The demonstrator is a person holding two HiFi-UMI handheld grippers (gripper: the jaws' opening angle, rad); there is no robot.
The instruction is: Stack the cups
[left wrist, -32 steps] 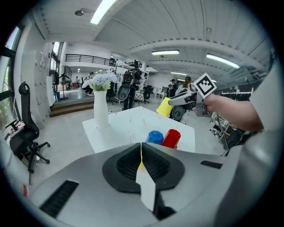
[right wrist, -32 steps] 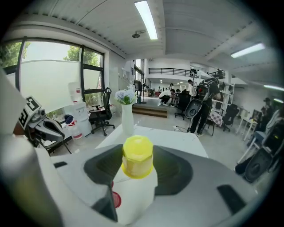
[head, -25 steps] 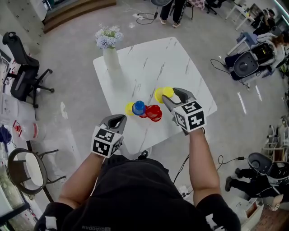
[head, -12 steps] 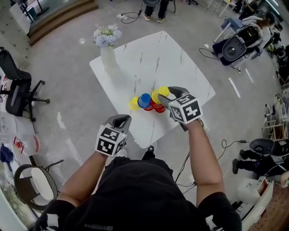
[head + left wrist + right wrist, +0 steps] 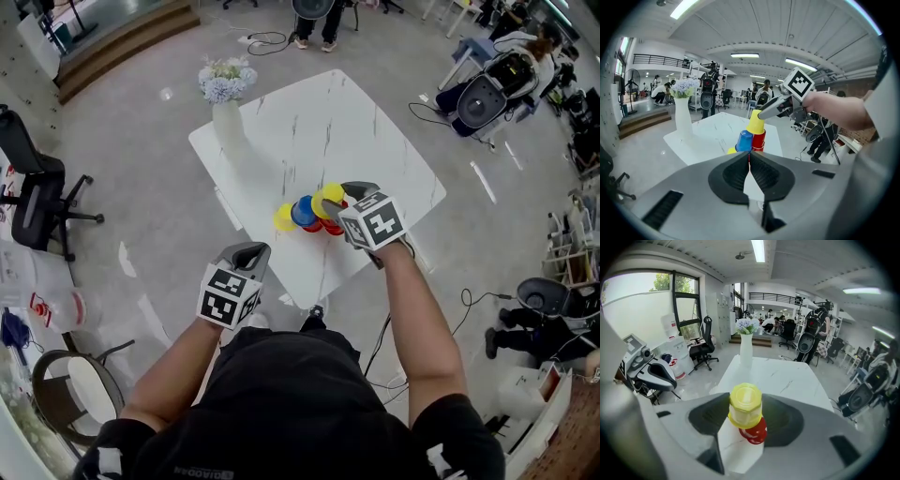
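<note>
Clamps the right gripper (image 5: 746,414) on an upside-down yellow cup (image 5: 746,405), one jaw against each side. Holds it directly over a red cup (image 5: 758,432) just below the jaws, yellow rim level with the red cup's top; seated or merely touching, cannot tell. Holds the left gripper (image 5: 749,161) lower and nearer the body, just off the near edge of the white table (image 5: 375,141), jaws pressed together with nothing between. Faces, straight ahead of the left jaws, an upside-down blue cup (image 5: 744,140) just beside the red one, and a second yellow cup (image 5: 284,217) just left of the blue. Leaves a white vase (image 5: 228,122) of pale flowers far beyond both grippers at the table's far corner, well apart from the cups.
</note>
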